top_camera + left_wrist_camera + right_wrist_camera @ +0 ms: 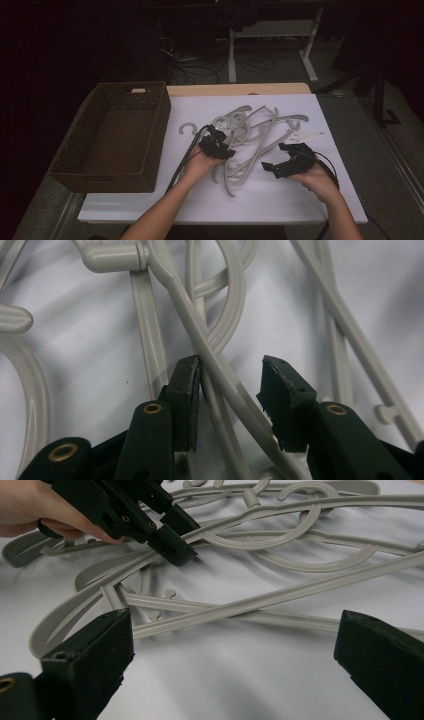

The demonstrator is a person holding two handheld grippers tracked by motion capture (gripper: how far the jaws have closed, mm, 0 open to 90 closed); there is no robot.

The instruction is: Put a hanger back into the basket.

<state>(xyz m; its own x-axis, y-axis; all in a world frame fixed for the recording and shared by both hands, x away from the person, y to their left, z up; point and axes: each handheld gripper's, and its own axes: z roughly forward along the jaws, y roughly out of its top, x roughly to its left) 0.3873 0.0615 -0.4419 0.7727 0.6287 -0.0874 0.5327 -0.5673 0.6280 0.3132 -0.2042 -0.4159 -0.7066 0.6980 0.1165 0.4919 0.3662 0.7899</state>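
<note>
A tangle of grey plastic hangers [250, 129] lies in the middle of the white table [280, 202]. My left gripper [225, 150] is down in the left side of the pile. In the left gripper view it [231, 390] is open, with one slanting hanger arm [225, 375] running between its jaws close to the left pad [189, 400]. My right gripper [272, 161] hovers just right of the pile, pointing left. In the right gripper view it [235, 652] is wide open with nothing between its jaws; hanger bars [280, 597] and the left gripper [172, 542] lie beyond.
A deep brown wicker basket [161, 131] stands on the table's left side, holding nothing I can see. A flat white piece [307, 135] lies at the pile's right edge. Bare white table stretches along the front. Dark floor, cables and desk legs lie beyond the far edge.
</note>
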